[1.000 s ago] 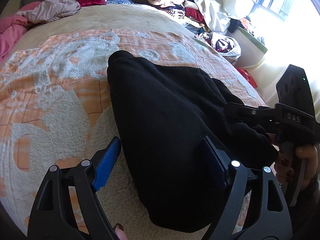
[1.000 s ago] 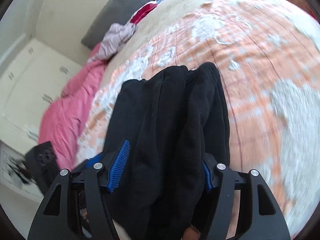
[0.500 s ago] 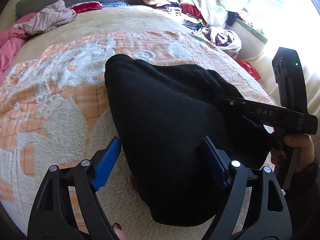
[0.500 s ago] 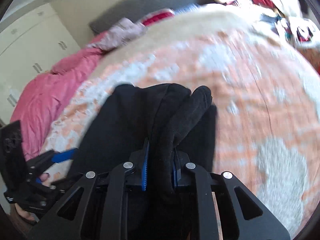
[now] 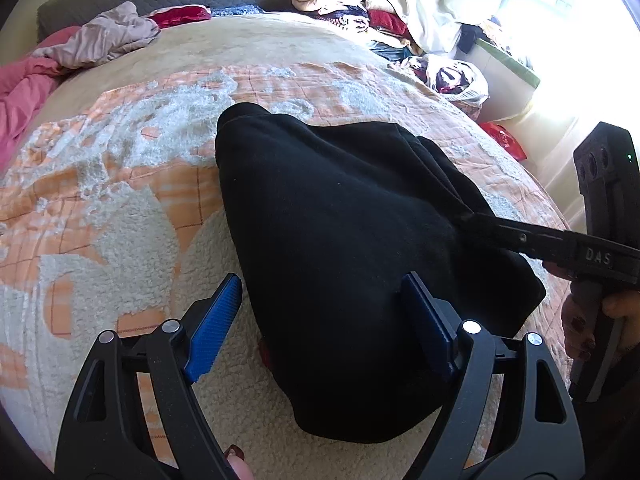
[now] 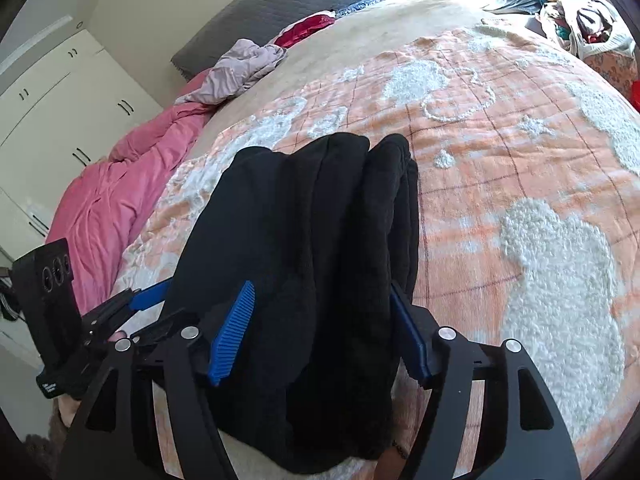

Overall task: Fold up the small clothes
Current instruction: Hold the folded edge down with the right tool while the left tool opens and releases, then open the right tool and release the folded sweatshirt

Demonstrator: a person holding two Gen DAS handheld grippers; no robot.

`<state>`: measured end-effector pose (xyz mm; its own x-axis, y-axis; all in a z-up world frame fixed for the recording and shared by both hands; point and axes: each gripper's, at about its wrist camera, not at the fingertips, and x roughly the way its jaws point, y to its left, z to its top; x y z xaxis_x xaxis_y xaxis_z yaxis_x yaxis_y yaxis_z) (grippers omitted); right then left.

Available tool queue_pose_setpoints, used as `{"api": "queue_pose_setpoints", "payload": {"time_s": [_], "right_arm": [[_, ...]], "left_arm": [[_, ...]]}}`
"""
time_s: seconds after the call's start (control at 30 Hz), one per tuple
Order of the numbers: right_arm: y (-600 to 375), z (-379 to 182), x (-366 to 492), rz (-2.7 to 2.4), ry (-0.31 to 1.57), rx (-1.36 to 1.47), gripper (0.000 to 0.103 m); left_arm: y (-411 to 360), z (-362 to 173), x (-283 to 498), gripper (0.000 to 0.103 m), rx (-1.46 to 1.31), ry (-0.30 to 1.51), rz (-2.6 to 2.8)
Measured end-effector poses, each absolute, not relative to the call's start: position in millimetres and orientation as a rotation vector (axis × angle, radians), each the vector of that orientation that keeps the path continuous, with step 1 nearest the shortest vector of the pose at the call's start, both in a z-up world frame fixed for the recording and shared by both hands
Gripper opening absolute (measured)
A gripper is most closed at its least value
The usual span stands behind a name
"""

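A black fleece garment lies folded in a thick bundle on the orange-and-white blanket; it also shows in the right wrist view as long rolled folds. My left gripper is open, its blue pads on either side of the garment's near end. My right gripper is open with the folds lying between its pads, and it shows from the side in the left wrist view at the garment's right edge.
A pink duvet and a mauve garment lie at the bed's far left. A heap of mixed clothes sits at the far right by the window. White wardrobes stand beyond the bed.
My right gripper closed on a raised fold of the black garment half a second ago and has now opened; the fold lies back down. My left gripper stayed open in place.
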<state>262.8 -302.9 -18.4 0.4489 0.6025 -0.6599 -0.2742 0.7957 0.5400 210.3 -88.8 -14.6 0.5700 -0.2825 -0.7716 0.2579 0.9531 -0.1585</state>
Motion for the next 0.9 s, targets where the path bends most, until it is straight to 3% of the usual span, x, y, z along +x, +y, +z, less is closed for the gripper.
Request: {"api": "queue_pose_setpoints", "payload": {"time_s": [0.33,0.57,0.73,0.83,0.9], "right_arm": [[-309,-22,248,0.545,0.974,0.424,0.065],[-303,-19,246,0.557,0.964,0.378,0.028],[-293,-9,241,0.531,0.929,0.301,0.021],[-293,-1,238,0.545,0.897,0.275,0.015],[-294,8,234,0.557,0.862,0.239,0.013]], "left_arm": [[-97,-10,199,0.074,-0.001,0.907,-0.332],[-95,-10,197,0.074,-0.039,0.904,-0.324],[-89,6,191,0.073,-0.102,0.847,-0.327],[-95,-3,196,0.051,-0.056,0.895,-0.314],[-97,-5,195,0.051,-0.039,0.895,-0.304]]}}
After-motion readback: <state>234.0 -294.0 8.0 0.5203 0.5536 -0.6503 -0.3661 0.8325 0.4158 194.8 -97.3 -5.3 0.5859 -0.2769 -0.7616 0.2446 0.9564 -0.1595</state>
